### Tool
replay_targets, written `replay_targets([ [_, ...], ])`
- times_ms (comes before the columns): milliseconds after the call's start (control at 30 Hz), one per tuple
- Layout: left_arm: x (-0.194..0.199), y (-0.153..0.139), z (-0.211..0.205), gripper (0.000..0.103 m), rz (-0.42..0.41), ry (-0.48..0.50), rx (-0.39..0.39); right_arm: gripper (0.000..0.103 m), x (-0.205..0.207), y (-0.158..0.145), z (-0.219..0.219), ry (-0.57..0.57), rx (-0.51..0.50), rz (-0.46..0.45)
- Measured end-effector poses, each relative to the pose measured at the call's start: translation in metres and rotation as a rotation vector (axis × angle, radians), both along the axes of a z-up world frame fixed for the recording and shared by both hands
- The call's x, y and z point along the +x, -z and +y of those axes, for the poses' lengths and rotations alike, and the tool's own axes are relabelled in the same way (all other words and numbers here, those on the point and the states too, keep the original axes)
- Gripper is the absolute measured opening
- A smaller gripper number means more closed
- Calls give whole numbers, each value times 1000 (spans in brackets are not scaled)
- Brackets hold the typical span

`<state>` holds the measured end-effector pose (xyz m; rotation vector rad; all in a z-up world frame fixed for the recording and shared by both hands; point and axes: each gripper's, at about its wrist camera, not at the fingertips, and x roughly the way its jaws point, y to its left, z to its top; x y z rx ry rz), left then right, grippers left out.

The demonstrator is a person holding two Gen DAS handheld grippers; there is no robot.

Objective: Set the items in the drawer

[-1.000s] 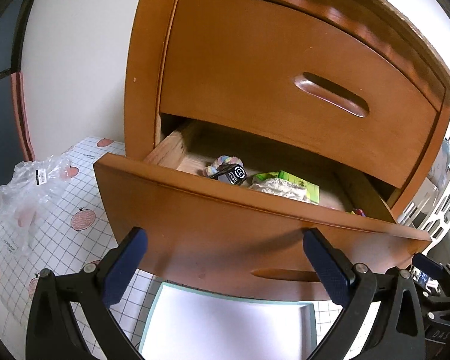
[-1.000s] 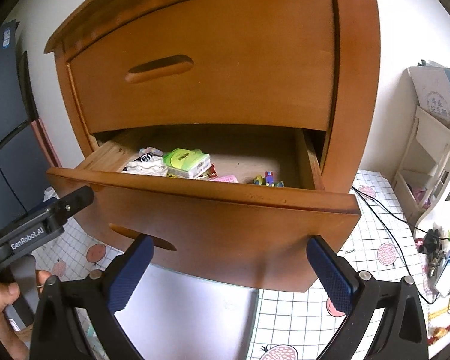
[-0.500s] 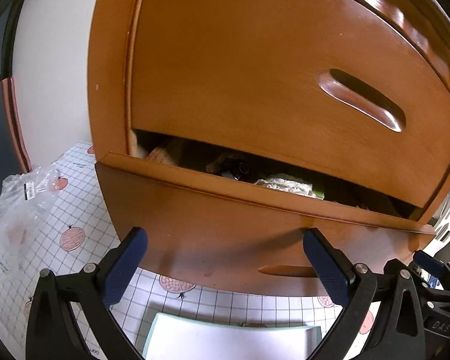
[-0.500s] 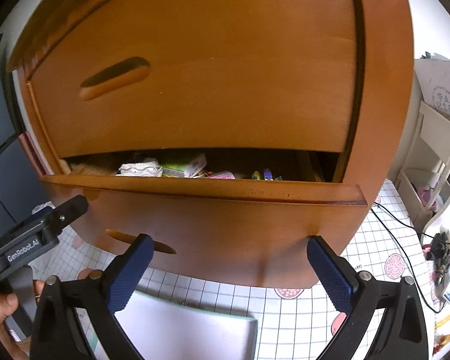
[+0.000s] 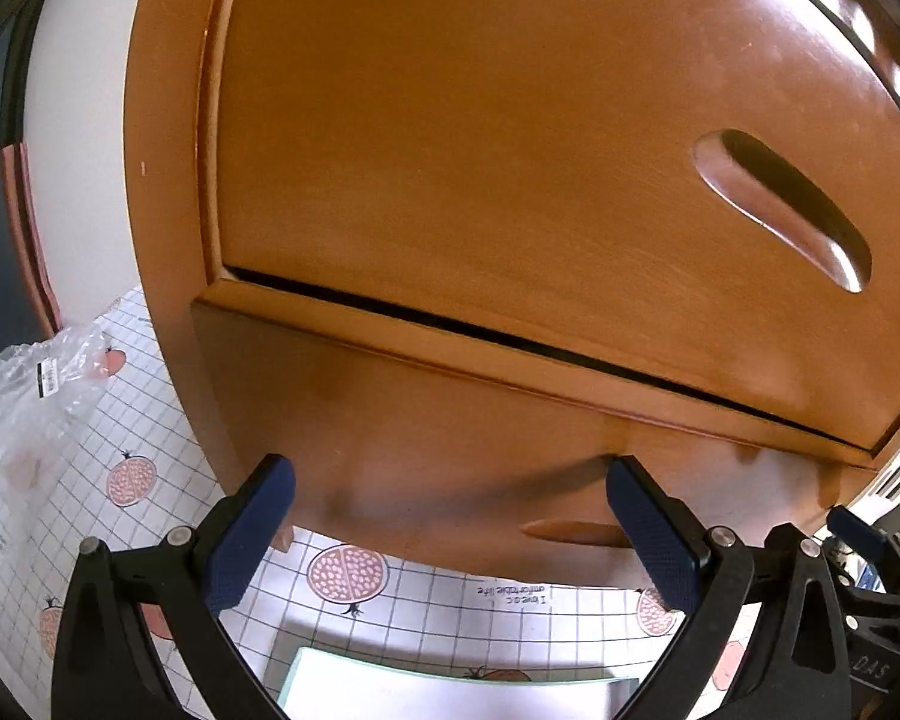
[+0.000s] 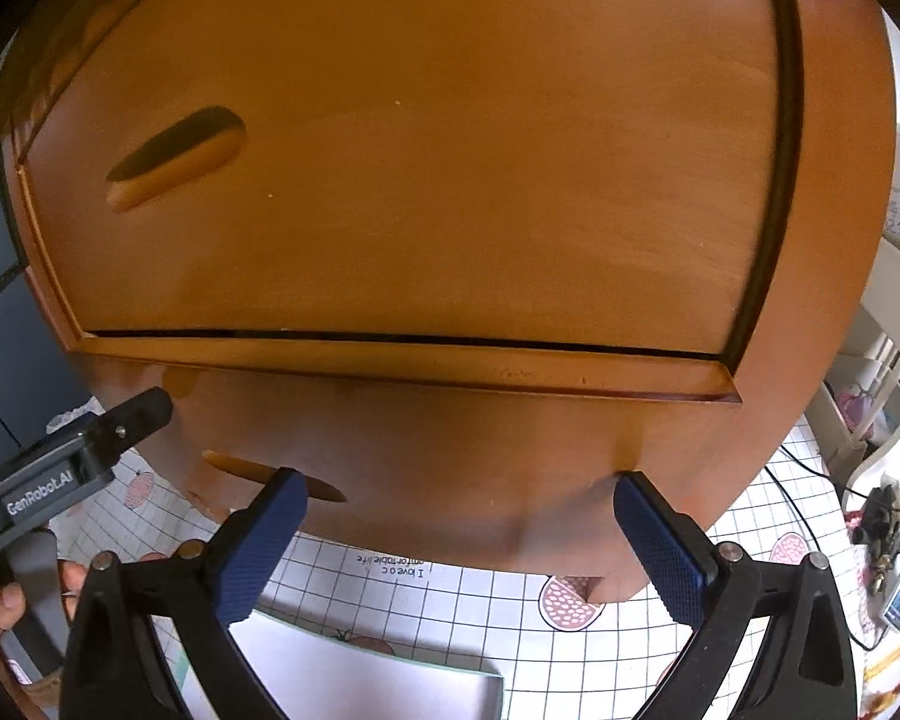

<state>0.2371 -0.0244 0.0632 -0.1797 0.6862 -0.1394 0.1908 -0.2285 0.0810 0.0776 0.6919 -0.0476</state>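
The wooden cabinet's lower drawer (image 5: pixel 450 420) (image 6: pixel 426 420) is pushed in, with only a thin dark gap under the upper drawer (image 5: pixel 510 150) (image 6: pixel 390 180). Its contents are hidden. My left gripper (image 5: pixel 450 483) is open, both blue fingertips against the lower drawer front, left of its handle slot (image 5: pixel 576 531). My right gripper (image 6: pixel 456 492) is also open, its tips touching the same front to the right of the handle slot (image 6: pixel 270 474). Neither holds anything.
A white tray with a pale green rim (image 5: pixel 450 690) (image 6: pixel 360 678) lies on the grid-patterned mat (image 5: pixel 420 606) below the drawer. A clear plastic bag (image 5: pixel 36 384) is at the left. A cable (image 6: pixel 810 516) and white shelves with clutter (image 6: pixel 888 360) are at the right.
The lower drawer has gone from open, with items showing inside, to almost shut. Both grippers moved forward with it, staying open.
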Motion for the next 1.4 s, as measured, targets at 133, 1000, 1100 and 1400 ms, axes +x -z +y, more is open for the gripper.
replay_targets([
  [133,-8,3,-2,103,10,11,12,103,-1,3,-3,-5,-13,13],
  [1000,-175,5,17,103,50,-22,105,103,-165,13,16,-14,-12,88],
  [1100,-189,15,21,103,79,-53,121,103,-184,23,15,5,-15,99],
  [1400,-218,34,20,103,123,-60,162,103,-218,46,13,37,-3,126],
])
